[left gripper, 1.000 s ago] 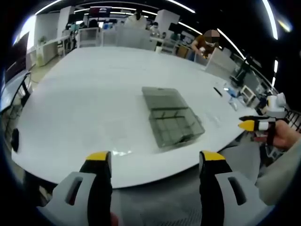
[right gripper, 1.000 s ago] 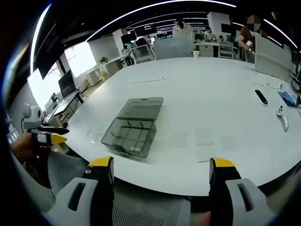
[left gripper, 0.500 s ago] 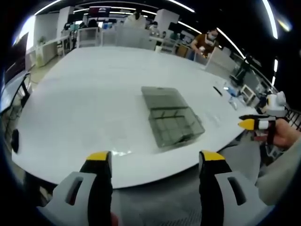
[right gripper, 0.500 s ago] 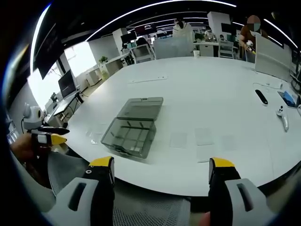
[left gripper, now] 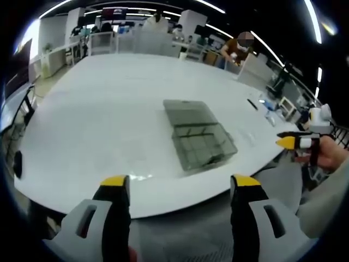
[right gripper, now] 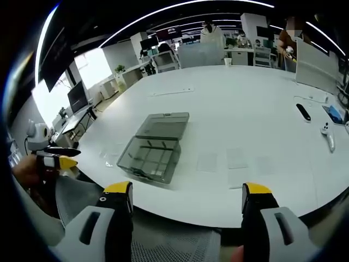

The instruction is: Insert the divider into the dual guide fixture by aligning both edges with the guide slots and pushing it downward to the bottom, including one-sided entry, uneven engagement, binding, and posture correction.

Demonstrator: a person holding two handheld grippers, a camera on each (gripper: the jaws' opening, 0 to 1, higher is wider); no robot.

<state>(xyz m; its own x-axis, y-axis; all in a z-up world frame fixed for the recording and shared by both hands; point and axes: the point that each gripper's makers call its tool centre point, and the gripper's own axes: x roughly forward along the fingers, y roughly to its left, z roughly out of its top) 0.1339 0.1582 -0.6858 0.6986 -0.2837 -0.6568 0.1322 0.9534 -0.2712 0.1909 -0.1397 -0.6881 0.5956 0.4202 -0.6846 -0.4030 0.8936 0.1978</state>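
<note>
Jaws of both grippers spread, well short of the translucent grey box [left gripper: 199,136].

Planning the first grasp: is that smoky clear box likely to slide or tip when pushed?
The clear box looks thin-walled and low, so probably light and unlikely to tip. It sits on a smooth white table, so a push may slide it. Its open lid lying flat behind could flex.

Counting off: one white table [right gripper: 245,103] is carrying one smoky clear compartment box [right gripper: 152,148] with its lid lying open, and two grippers are showing, the left gripper [left gripper: 177,188] and the right gripper [right gripper: 186,195], each with two yellow-tipped jaws standing apart. On the table's far right side one dark remote [right gripper: 301,112] and one white controller [right gripper: 326,134] are lying; two people are standing at the far desks.
</note>
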